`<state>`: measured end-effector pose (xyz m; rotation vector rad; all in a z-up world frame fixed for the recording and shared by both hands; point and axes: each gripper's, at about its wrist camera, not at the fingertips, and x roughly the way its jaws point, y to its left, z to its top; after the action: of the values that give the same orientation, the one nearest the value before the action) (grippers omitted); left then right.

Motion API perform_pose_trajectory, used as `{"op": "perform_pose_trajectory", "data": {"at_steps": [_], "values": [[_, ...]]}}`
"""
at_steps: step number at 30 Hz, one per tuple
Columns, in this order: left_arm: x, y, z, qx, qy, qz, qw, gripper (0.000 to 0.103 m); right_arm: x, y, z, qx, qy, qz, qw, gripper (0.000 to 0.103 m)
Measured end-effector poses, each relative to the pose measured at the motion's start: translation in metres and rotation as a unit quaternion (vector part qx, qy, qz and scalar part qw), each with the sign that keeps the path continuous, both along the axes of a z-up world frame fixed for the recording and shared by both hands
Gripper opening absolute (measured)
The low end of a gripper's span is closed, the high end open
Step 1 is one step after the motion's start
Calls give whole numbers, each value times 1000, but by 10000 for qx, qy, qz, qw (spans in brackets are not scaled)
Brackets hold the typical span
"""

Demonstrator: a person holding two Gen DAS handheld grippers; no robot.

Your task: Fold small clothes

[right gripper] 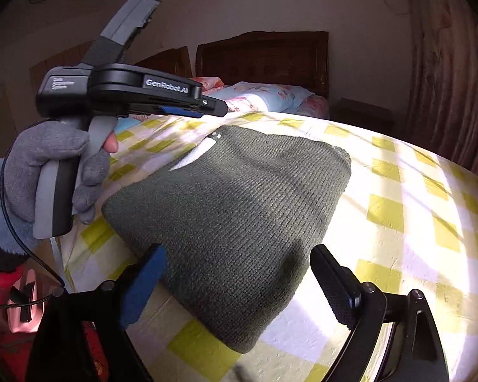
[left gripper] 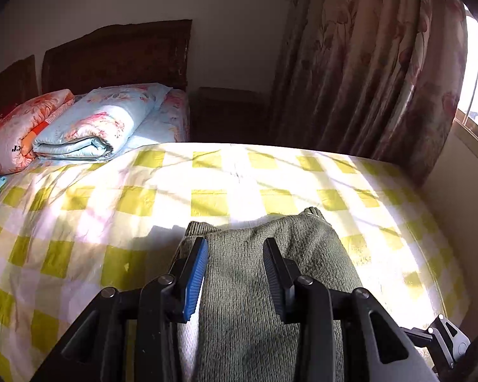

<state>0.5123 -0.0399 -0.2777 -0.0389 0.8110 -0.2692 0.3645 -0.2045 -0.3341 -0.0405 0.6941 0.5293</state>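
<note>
A grey-green knitted garment point(right gripper: 232, 197) lies folded on the yellow-and-white checked bedspread point(right gripper: 398, 222), with a white lining showing at its far left edge. It also shows in the left wrist view point(left gripper: 255, 286). My left gripper point(left gripper: 235, 245) is open, hovering over the garment with a finger on each side, holding nothing. It shows from the side in the right wrist view point(right gripper: 207, 108), above the garment's far edge. My right gripper point(right gripper: 239, 254) is open at the garment's near edge, empty.
Folded floral quilts point(left gripper: 89, 121) lie by a dark wooden headboard point(left gripper: 118, 54) at the bed's far end. A floral curtain point(left gripper: 382, 63) and a barred window point(left gripper: 474, 89) are on the right. A dark nightstand point(left gripper: 229, 111) stands beside the bed.
</note>
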Motion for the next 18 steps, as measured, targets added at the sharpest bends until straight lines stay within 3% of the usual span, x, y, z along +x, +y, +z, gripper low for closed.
{"op": "perform_pose_trajectory", "data": {"at_steps": [5,7,9,12,18], "values": [[43,-5,-50,27,627,-33,9980,36,9,19,4,19,-117,270,9996,103],[41,11,-52,-472,553,44,9973,36,15,27,-9,-80,104,389,9992,103],[41,29,-52,-970,601,225,9932,36,11,29,-19,-269,-71,445,9986,103],[44,40,-57,-1391,699,175,9876,36,9,26,-19,-210,-57,498,9985,103],[43,34,-57,-1212,599,206,9906,36,10,26,-15,-264,23,502,9984,103]]}}
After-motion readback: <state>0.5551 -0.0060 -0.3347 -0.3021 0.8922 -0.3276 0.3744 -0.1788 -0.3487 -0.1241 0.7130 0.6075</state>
